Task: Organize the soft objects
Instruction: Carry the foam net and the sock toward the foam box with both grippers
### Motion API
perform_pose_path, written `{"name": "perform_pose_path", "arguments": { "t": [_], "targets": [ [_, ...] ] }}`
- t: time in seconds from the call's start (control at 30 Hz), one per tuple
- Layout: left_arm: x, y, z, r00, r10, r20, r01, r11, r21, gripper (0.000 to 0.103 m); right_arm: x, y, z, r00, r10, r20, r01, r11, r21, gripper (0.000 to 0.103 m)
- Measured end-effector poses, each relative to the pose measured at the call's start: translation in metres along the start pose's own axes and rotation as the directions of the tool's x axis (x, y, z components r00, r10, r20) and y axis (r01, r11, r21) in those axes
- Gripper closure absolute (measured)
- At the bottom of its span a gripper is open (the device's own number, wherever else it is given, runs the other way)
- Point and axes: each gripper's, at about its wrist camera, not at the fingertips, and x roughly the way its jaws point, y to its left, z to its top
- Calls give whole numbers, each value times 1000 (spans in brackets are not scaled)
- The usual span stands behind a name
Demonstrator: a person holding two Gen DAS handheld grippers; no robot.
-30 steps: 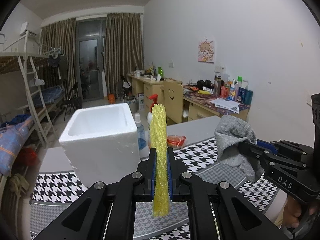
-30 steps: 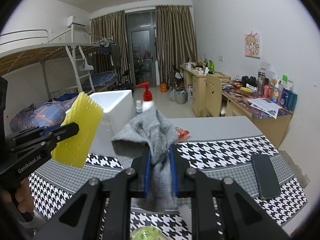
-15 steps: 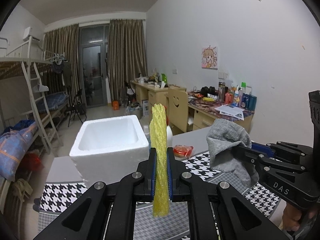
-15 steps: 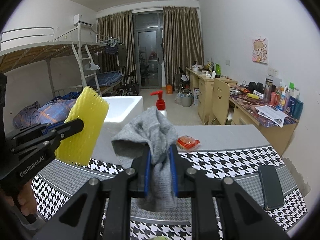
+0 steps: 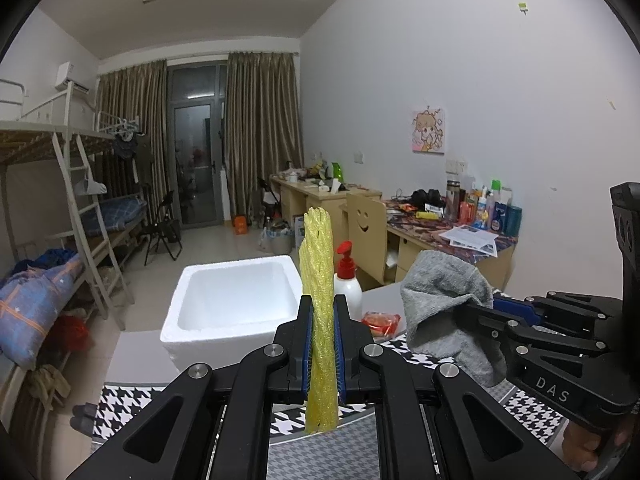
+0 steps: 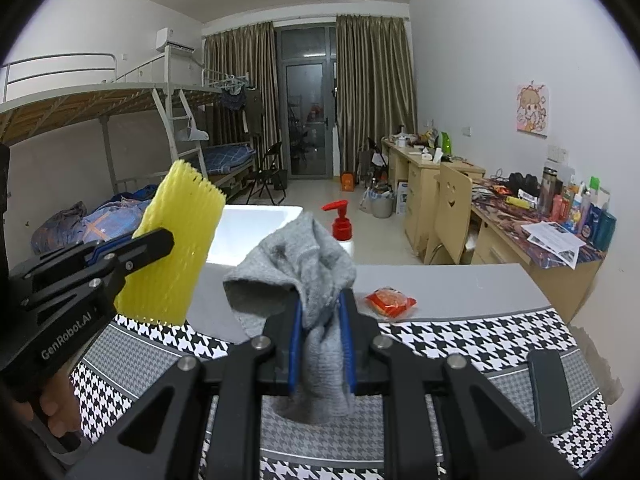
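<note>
My left gripper [image 5: 320,312] is shut on a yellow foam net sleeve [image 5: 318,280], held upright and edge-on above the table. In the right wrist view the sleeve [image 6: 176,248] shows flat-on at the left. My right gripper [image 6: 322,312] is shut on a grey cloth [image 6: 304,264] that droops over and below the fingers. The cloth [image 5: 444,300] also shows at the right of the left wrist view. An open white foam box [image 5: 236,304] stands on the table ahead of both grippers, empty inside.
A pump bottle with a red top [image 6: 340,224] stands beside the box. A red snack packet [image 6: 390,300] lies on the grey table. A black phone [image 6: 548,388] lies on the houndstooth mat [image 6: 460,332] at right. Desks, a chair and a bunk bed stand behind.
Both grippers have risen with their loads; the box, bottle and table now sit lower and farther in both views. Grips are unchanged.
</note>
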Motion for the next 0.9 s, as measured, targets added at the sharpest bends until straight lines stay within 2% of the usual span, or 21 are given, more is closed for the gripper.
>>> {"name": "perform_pose_path", "arguments": {
  "t": [0.47,0.9],
  "targets": [
    [8,16,10,1000,6,12,-6,1000,-25,93,12,17,20,1000,13,9,-12,999,-31,82],
    [19,31,21,997,80,19,-79,996,-45,93,27,26,36,1000,24,3,-24,999,-26,81]
  ]
}}
